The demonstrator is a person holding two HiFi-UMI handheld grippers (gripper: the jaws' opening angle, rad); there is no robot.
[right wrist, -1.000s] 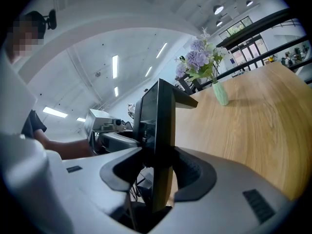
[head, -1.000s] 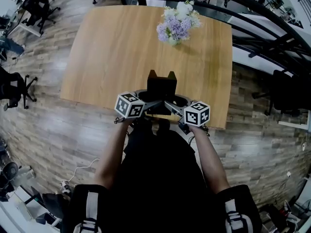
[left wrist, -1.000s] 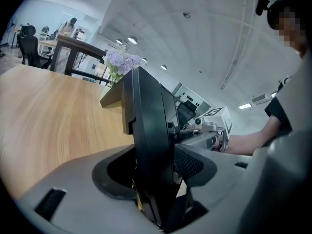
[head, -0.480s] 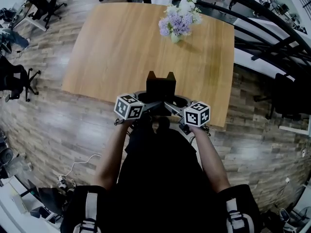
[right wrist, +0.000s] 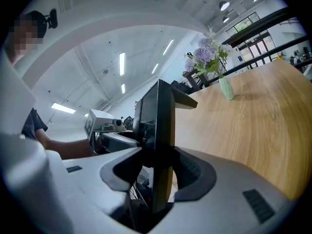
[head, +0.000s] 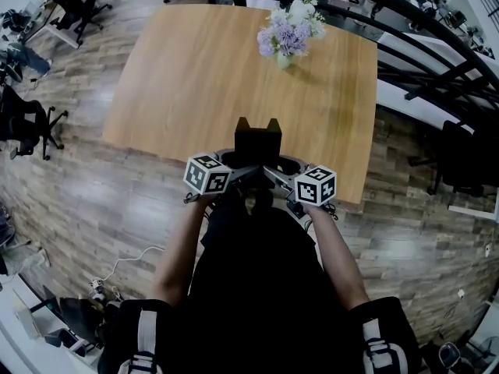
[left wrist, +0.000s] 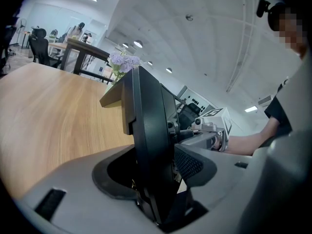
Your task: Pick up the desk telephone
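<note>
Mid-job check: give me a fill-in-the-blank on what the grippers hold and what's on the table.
The left gripper and the right gripper are both shut on the black ____. A vase on the far side of the table holds ____. The table top is made of ____.
Missing: telephone; flowers; wood.

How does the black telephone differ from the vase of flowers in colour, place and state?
The telephone is black; the vase of flowers is purple, white and pale green. The telephone is at the table's near edge, clamped by the left gripper and right gripper; the vase stands free at the far side. Both are over one wooden table.
</note>
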